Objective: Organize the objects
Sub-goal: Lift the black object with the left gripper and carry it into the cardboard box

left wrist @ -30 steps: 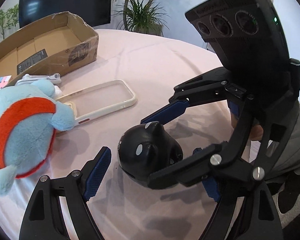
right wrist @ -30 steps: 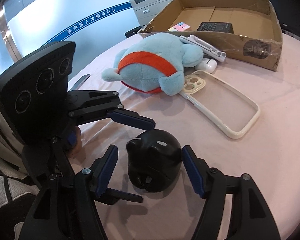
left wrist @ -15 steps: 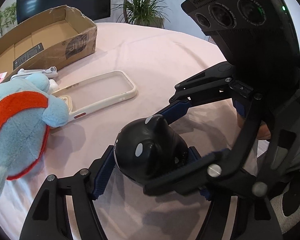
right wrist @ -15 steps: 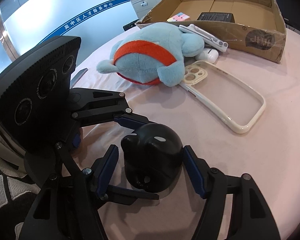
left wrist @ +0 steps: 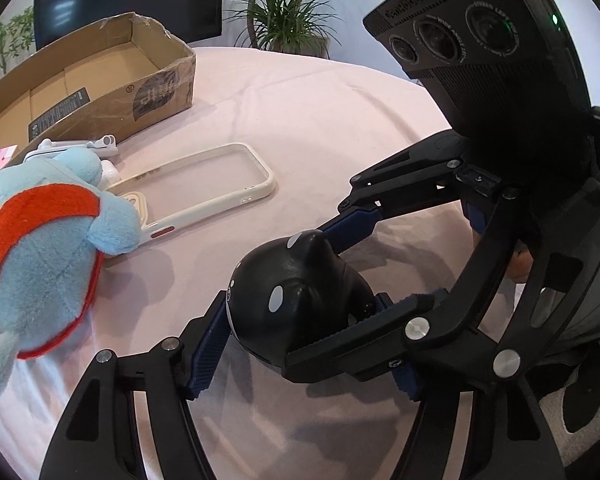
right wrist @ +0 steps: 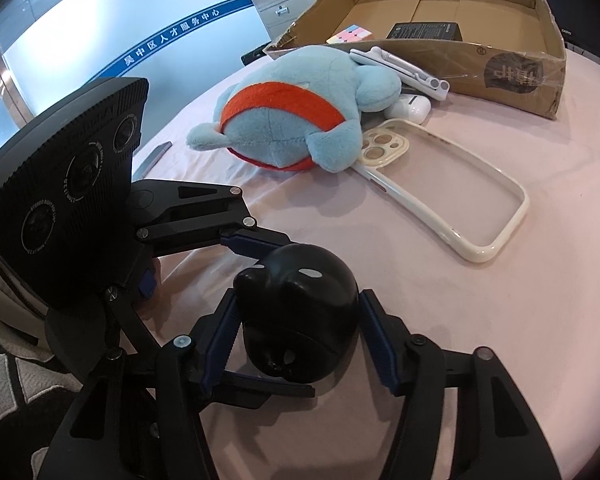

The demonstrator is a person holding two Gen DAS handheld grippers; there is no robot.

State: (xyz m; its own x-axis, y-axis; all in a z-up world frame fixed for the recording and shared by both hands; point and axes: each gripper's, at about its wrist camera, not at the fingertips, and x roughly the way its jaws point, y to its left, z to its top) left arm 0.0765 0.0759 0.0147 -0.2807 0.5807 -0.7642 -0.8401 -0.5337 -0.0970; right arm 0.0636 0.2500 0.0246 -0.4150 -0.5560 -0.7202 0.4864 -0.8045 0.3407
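Pink tablecloth (right wrist: 500,320) lies beneath — a black toy (right wrist: 296,312) is clamped by both closing grippers, left gripper (left wrist: 300,320) and right gripper (right wrist: 296,332).

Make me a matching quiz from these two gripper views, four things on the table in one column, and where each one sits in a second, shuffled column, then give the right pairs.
Things:
1. black round toy
2. pastel puzzle cube
3. white earbud case
4. phone case

Places:
A. inside the cardboard box
B. flat on the pink cloth, its camera end by the blue plush toy
C. between the pads of both grippers
D. tucked beside the plush, under the white folding stand

Pairs: 1-C, 2-A, 3-D, 4-B
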